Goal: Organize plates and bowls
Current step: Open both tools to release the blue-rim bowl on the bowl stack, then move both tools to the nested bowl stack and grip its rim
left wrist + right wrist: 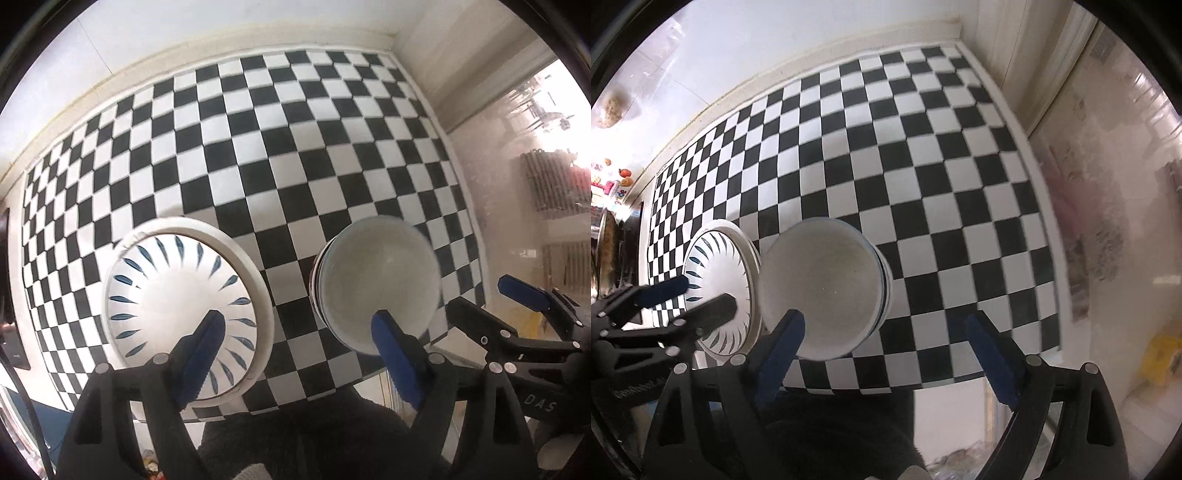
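Jaws of both grippers stand wide and empty above the checkered tabletop [295, 155], left gripper [295, 354] near the leaf-patterned plate [177, 295], right gripper [886, 354] near the white bowl [820, 288].

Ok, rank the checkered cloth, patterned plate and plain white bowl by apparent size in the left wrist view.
1. checkered cloth
2. patterned plate
3. plain white bowl
The plate looks only somewhat bigger; fisheye distortion leaves that unsure.

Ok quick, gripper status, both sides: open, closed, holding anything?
Left gripper: open, holding nothing, above the patterned plate and plain bowl.
Right gripper: open, holding nothing.
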